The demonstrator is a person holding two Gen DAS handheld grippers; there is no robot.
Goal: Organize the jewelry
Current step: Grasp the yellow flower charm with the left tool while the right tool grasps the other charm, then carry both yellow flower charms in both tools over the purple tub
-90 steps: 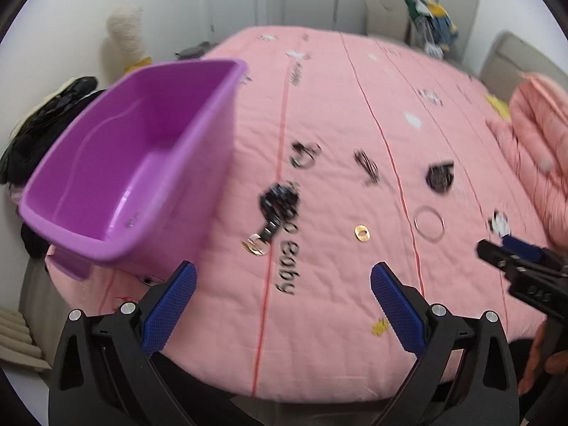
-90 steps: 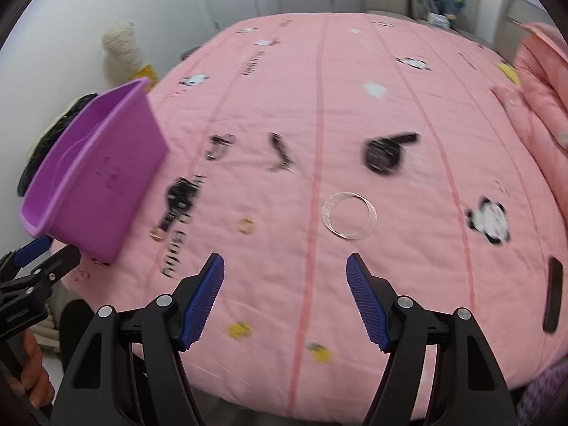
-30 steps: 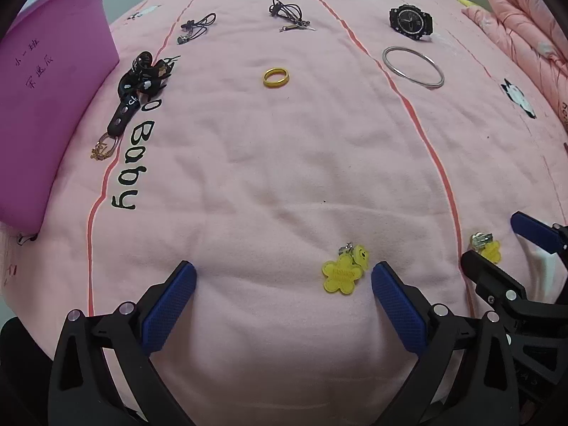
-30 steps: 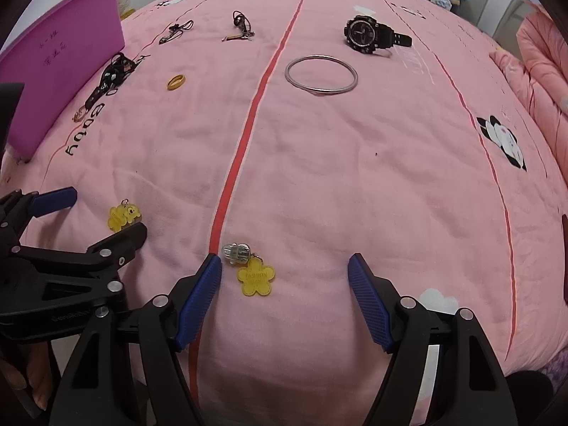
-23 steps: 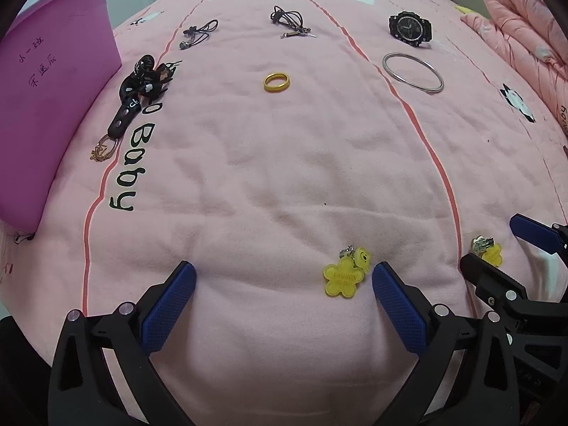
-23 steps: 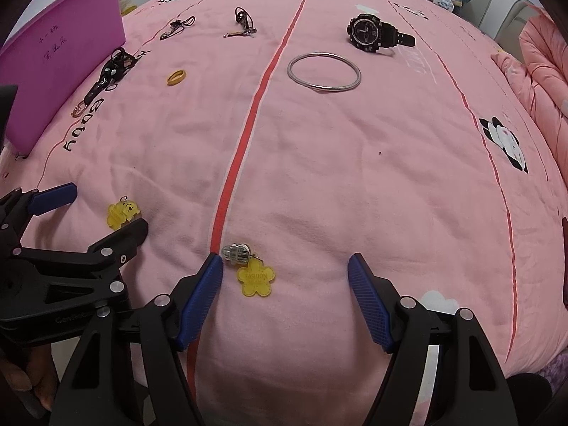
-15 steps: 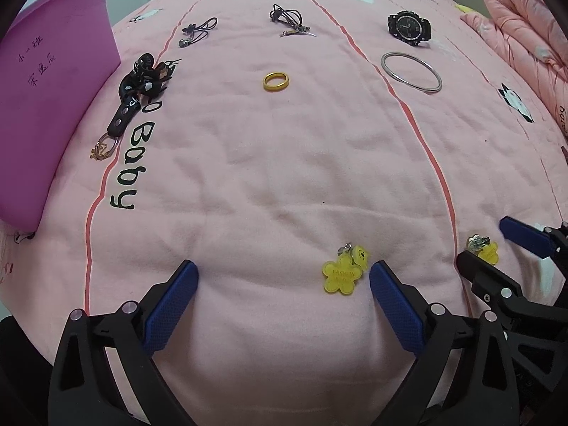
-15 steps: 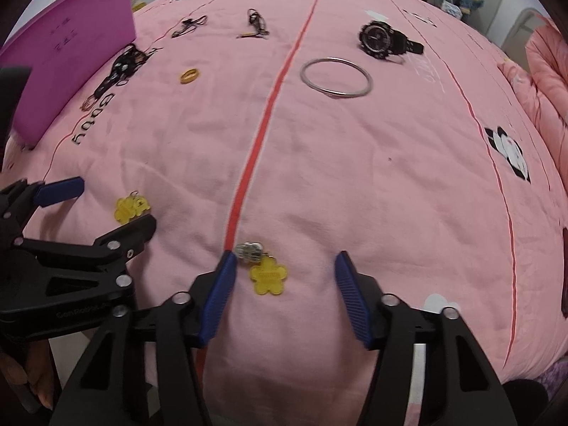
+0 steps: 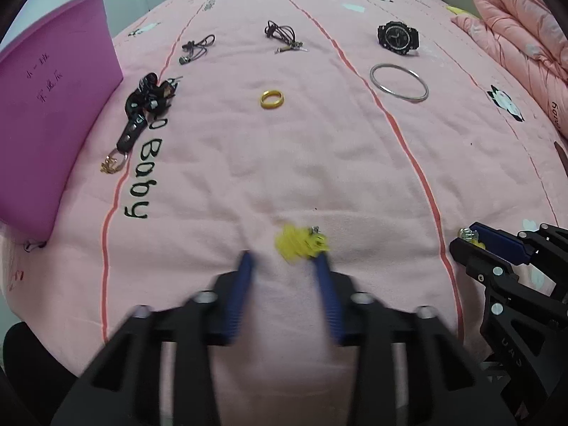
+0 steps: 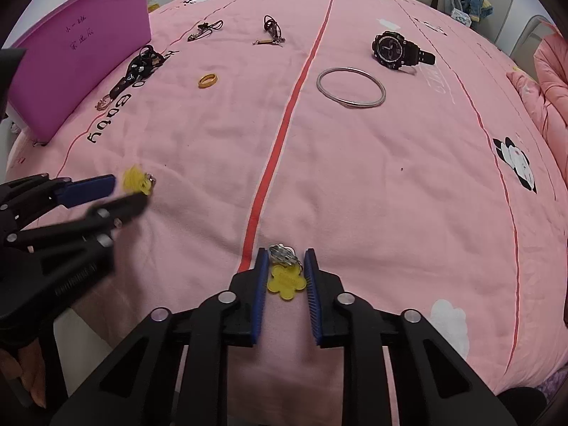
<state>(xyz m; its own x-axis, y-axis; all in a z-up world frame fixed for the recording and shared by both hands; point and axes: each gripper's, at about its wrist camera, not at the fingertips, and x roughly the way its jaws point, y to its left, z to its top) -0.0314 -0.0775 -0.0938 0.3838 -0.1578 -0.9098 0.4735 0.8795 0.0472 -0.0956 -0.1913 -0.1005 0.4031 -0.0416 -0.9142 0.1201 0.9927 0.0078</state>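
While the right gripper (image 10: pixel 283 254) has its blue fingers (image 10: pixel 261 284) just drawn in against a yellow flower charm (image 10: pixel 286 281) with a silver clasp, the charm sits squeezed between them on the pink bedspread (image 10: pixel 355 177). The left gripper (image 9: pixel 285 261) has been closing too, its fingers (image 9: pixel 325 277) blurred; a second yellow charm (image 9: pixel 300 243) lies at their tips, touching the right-hand one, but I cannot tell whether it is gripped. Further out lie a gold ring (image 9: pixel 272 99), a silver bangle (image 9: pixel 399 81), a black watch (image 9: pixel 397 38), two corded pendants (image 9: pixel 284 37) and a black keychain strap (image 9: pixel 142 106). A purple bin (image 9: pixel 46 124) stands at the bed's left edge.
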